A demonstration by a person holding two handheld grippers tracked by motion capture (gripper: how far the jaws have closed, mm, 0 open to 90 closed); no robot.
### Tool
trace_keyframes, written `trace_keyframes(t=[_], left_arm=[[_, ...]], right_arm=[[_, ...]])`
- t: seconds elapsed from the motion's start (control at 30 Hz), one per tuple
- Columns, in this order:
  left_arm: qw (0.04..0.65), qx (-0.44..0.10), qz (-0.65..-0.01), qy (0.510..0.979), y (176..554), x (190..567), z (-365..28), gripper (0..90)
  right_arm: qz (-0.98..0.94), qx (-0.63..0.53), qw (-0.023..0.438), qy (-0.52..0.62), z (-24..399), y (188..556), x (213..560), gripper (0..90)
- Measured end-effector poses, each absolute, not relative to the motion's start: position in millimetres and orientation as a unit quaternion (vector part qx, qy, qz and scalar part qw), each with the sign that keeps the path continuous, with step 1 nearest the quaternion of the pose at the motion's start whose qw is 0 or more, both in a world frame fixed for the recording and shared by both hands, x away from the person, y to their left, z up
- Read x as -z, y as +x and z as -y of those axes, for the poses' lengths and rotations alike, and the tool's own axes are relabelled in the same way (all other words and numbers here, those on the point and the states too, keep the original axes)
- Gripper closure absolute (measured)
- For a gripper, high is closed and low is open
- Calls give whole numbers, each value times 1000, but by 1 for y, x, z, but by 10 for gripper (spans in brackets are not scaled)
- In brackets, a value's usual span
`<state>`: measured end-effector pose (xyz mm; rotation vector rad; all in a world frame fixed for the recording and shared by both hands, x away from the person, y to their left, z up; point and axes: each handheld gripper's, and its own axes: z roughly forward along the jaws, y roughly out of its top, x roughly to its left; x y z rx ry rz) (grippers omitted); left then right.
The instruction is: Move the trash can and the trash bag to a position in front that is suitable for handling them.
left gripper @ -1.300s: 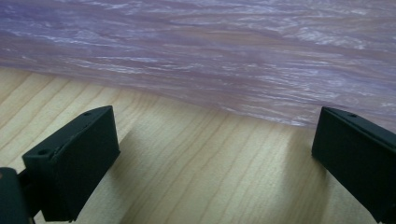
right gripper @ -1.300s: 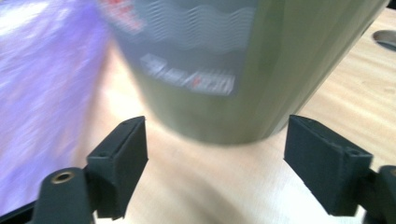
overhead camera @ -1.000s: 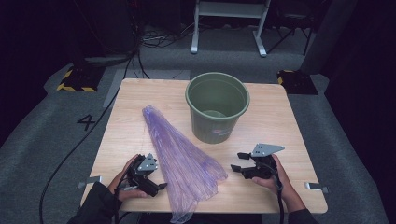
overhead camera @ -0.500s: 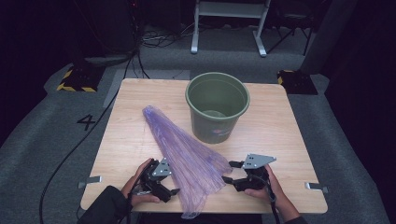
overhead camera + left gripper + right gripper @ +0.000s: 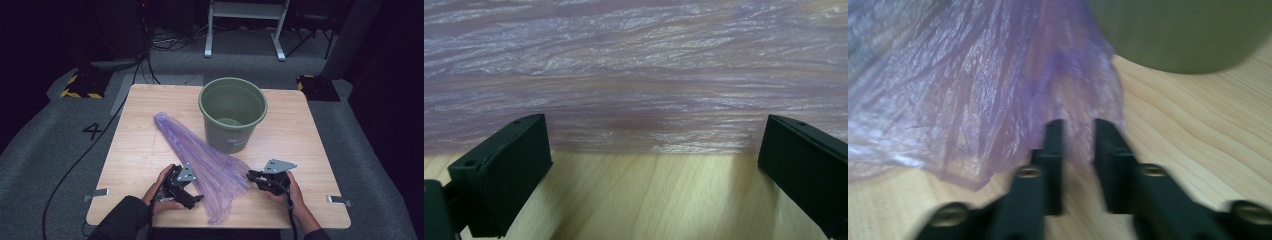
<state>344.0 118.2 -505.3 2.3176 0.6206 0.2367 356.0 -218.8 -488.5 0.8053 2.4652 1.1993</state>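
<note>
Where the crinkled translucent purple plastic bag (image 5: 200, 155) fans out toward the near edge of the pale wooden table (image 5: 310, 150), I log both tools flanking it.

Item one, left gripper (image 5: 192, 196): held low over the table in the person's left hand (image 5: 159, 192), forearm entering from the bottom edge in a dark sleeve (image 5: 122, 220). It points across toward the bag's left side. Jaws stand wide apart in the left gripper view, with bare wood between them and the bag's edge (image 5: 634, 90) lying just ahead. Released, nothing held.

Item two, right gripper (image 5: 252, 176): held in the right hand (image 5: 290, 192), tilted down, its grey three-cornered plate (image 5: 279, 165) on top, tips at the bag's right corner. In the right gripper view the jaws have just been closing and stand narrow, a fold of the purple film (image 5: 1075, 125) lying between them. That view is blurred; I cannot tell whether the pads press the film yet.

Item three, bag: flat on the table, its narrow bunched end pointing to the far left, its wide end near the front edge between the two tools.

Item four, round olive-green plastic bucket (image 5: 232, 112): upright at the table's far middle, just beside the bag.
</note>
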Motion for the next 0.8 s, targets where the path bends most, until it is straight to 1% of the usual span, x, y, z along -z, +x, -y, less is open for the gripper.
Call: trace_keyframes(t=[0.03, 0.1, 0.13, 0.2, 0.23, 0.27, 0.3, 0.33, 0.37, 0.43, 0.47, 0.5, 0.53, 0.57, 0.73, 0.8], left_arm=[[357, -92, -240, 898, 344, 505, -118, 2], [356, -94, -246, 897, 347, 505, -113, 2], [356, -94, -249, 896, 348, 505, -110, 2], [356, -95, -252, 895, 351, 505, -104, 2], [356, -95, -252, 895, 351, 505, -102, 2], [356, -96, -253, 895, 353, 505, -99, 2], [355, -96, -251, 895, 353, 505, -98, 2], [355, -96, -253, 895, 354, 505, -96, 2], [355, -96, -254, 895, 355, 505, -94, 2], [355, -97, -254, 894, 356, 505, -91, 3], [355, -97, -254, 894, 357, 505, -90, 2], [356, -97, -254, 894, 358, 505, -88, 3], [356, -97, -254, 894, 358, 505, -88, 3], [356, -96, -257, 893, 360, 505, -85, 2], [355, -98, -256, 894, 363, 505, -80, 3], [354, -98, -256, 894, 365, 505, -77, 3]], right_arm=[[-854, -415, 142, 279, 219, 356, 489, 696], [-846, -425, 135, 293, 228, 358, 484, 557], [-846, -425, 135, 293, 228, 358, 484, 557], [-856, -420, 126, 274, 228, 353, 476, 425], [-856, -420, 126, 274, 228, 353, 476, 425], [-858, -418, 130, 269, 227, 351, 475, 399], [-857, -422, 133, 265, 224, 346, 470, 351], [-857, -422, 133, 265, 224, 346, 470, 351], [-855, -426, 132, 266, 223, 344, 468, 324], [-852, -435, 132, 258, 218, 338, 462, 302], [-852, -439, 129, 255, 216, 336, 460, 306], [-852, -444, 119, 251, 214, 334, 458, 305], [-852, -444, 119, 251, 214, 334, 458, 305], [-852, -454, 104, 239, 207, 330, 454, 296], [-855, -451, 108, 233, 189, 326, 454, 269], [-867, -422, 119, 236, 179, 330, 466, 267]])
